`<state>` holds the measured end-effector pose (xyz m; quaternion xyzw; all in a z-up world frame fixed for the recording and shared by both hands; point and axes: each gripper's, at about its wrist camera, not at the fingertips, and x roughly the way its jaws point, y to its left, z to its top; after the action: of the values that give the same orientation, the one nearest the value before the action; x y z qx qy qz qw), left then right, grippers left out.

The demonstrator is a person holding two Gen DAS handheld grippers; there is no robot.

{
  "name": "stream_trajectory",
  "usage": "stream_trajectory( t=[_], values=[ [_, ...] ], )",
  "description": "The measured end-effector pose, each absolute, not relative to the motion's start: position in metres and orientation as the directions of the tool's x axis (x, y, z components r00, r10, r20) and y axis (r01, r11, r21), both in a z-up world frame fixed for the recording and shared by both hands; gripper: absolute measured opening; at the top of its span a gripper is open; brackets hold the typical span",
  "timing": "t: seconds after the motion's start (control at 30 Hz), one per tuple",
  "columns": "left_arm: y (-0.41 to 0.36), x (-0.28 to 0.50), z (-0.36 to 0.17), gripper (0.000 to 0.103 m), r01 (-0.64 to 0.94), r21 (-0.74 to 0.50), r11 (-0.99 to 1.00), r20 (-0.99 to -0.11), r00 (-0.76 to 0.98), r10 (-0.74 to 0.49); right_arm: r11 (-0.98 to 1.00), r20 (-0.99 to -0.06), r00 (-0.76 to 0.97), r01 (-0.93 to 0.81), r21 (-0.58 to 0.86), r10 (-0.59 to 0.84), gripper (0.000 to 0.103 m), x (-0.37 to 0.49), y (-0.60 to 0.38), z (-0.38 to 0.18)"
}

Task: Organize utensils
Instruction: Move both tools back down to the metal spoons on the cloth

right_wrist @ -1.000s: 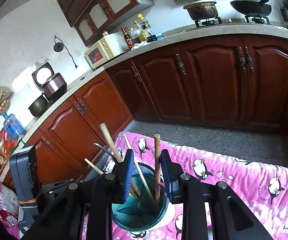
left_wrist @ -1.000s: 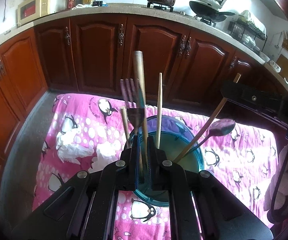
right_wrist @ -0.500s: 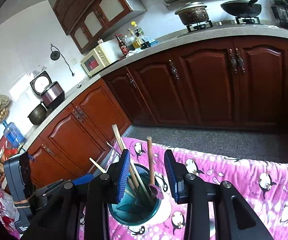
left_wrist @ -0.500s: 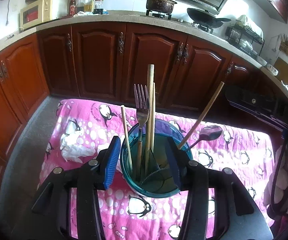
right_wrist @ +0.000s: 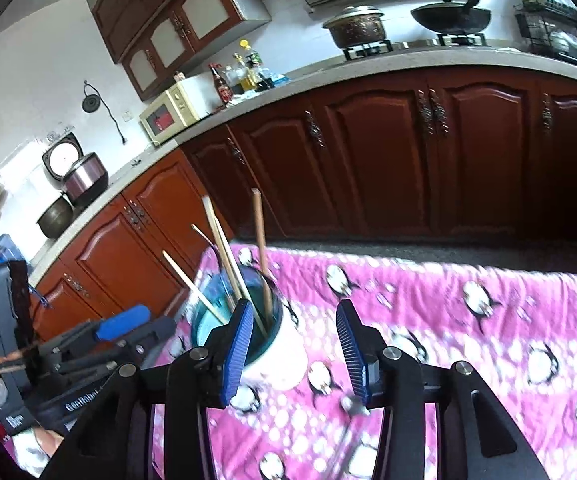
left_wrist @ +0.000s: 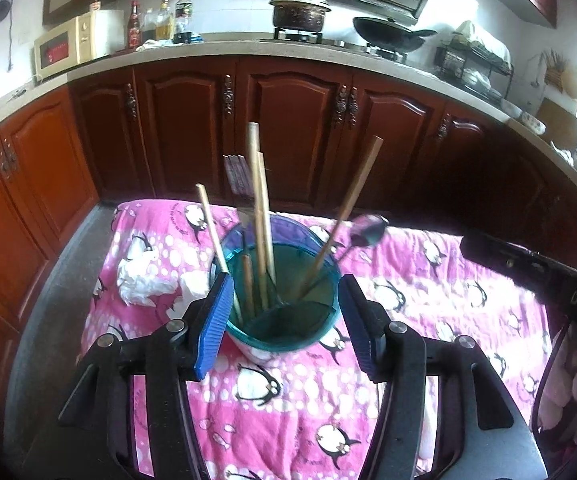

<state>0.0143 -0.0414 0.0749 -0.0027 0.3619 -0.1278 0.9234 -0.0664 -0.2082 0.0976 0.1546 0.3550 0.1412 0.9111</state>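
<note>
1. One round teal plastic utensil holder [left_wrist: 280,312] stands on the pink penguin-print cloth [left_wrist: 288,400] in the left wrist view, sitting between the blue pads of the left gripper [left_wrist: 284,320]; its jaws are spread wide, pads apart from the holder's wall, grasping nothing.
2. Four pale wooden sticks rise from the holder here: one thin stick [left_wrist: 214,236] leaning left, two near-upright sticks [left_wrist: 258,200] side by side, and one long stick [left_wrist: 348,208] leaning right.
3. One dark metal spoon [left_wrist: 364,230] leans over the holder's right rim, bowl uppermost, and one fork [left_wrist: 237,174] shows its tines behind the upright sticks.
4. One white crumpled tissue [left_wrist: 144,284] lies on the cloth left of the holder.
5. Right of the holder, part of the black body of the right gripper [left_wrist: 528,268] crosses the frame.
6. In the right wrist view, the same holder [right_wrist: 272,344] shows a white outer wall, which the left view hides; it stands just behind the left pad of the right gripper [right_wrist: 294,344], whose jaws are released, empty, with bare cloth between them.
7. Four sticks [right_wrist: 260,240] are countable here too; the spoon's bowl is not visible.
8. Left of the holder, the left gripper [right_wrist: 122,322] shows one blue pad.
</note>
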Motion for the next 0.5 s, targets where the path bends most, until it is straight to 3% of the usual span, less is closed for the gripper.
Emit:
stream_trajectory(
  t=[0.23, 0.5],
  values=[
    [-0.064, -0.007, 0.069, 0.058, 0.292, -0.103, 0.951, -0.678, 0.679, -0.282, 0.921, -0.637, 0.695, -0.099, 0.376, 0.335, 0.042, -0.103, -0.234, 0.080],
    [-0.067, -0.013, 0.048, 0.058, 0.332, -0.214, 0.919, -0.722, 0.580, -0.378, 0.926, -0.706, 0.640, -0.023, 0.378, 0.304, 0.042, -0.128, -0.261, 0.037]
  ],
)
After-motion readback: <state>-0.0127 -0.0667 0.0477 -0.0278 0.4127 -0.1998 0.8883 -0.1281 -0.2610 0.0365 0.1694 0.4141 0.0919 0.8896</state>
